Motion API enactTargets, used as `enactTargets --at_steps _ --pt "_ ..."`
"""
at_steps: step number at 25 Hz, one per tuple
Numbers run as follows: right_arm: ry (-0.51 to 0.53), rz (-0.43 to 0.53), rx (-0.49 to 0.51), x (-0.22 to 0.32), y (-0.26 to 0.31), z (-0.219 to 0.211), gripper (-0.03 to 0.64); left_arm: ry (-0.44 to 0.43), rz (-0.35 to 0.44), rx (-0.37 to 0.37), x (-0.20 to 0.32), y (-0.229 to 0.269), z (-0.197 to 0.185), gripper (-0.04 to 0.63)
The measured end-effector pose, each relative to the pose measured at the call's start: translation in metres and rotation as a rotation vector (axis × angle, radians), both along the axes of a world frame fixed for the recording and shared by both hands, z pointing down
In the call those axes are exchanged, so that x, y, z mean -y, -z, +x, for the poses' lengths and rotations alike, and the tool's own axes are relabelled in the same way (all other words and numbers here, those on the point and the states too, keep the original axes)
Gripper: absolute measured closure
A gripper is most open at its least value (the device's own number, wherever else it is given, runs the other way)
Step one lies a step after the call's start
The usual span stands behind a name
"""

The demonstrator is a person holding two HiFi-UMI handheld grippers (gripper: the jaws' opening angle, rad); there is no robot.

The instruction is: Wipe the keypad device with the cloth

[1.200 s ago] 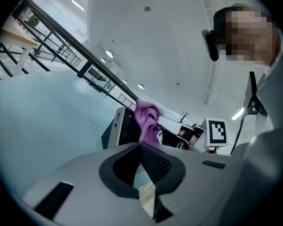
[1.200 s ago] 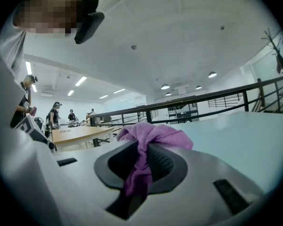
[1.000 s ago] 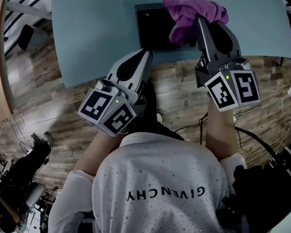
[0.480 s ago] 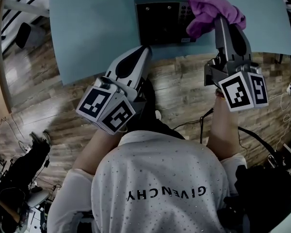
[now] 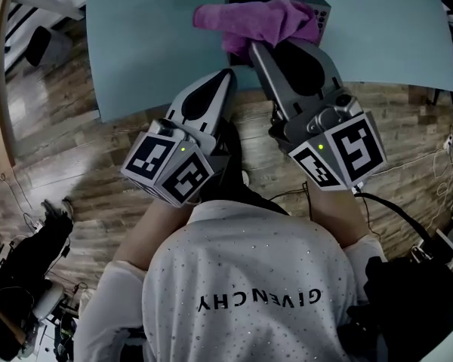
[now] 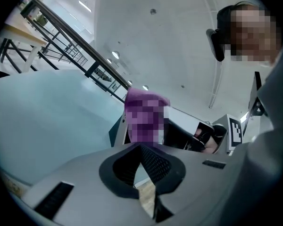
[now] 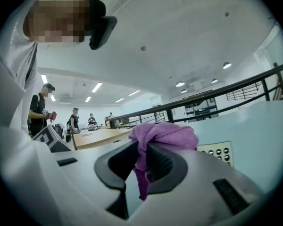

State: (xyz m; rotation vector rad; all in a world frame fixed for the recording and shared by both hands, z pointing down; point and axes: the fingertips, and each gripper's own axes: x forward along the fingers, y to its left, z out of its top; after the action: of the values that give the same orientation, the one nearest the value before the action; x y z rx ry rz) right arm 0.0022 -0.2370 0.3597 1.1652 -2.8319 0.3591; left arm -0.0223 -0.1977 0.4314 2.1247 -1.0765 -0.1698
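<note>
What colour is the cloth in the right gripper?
The cloth is purple, clearest in the head view.

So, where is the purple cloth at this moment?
In the head view, the purple cloth lies over the keypad device, top centre, held by the right tool.

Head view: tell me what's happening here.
A person holds a gripper in each hand. The right gripper is shut on a purple cloth, which lies across the keypad device on the light blue table, covering most of it. The left gripper sits shut and empty at the table's near edge, off the device.
</note>
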Motion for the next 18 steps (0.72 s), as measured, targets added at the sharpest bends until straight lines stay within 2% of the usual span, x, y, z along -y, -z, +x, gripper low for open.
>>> enactTargets --at_steps 3,6,11,18 --pt "0.022 -0.006 -0.063 0.0 -0.007 -0.016 0.558 0.011 -0.001 -0.01 -0.005 0.002 -0.004 0.594" --pt "-0.041 -0.051 -0.107 0.012 -0.02 -0.008 0.557 0.02 -0.003 -0.014 -0.004 0.003 -0.012 0.594" --pt "-0.165 -0.084 -0.136 0.024 -0.028 0.033 0.557 0.018 -0.001 -0.015 -0.004 0.007 -0.016 0.594" --pt "-0.282 -0.074 -0.173 0.025 -0.03 0.081 0.557 -0.023 0.008 -0.028 -0.011 0.017 0.005 0.594"
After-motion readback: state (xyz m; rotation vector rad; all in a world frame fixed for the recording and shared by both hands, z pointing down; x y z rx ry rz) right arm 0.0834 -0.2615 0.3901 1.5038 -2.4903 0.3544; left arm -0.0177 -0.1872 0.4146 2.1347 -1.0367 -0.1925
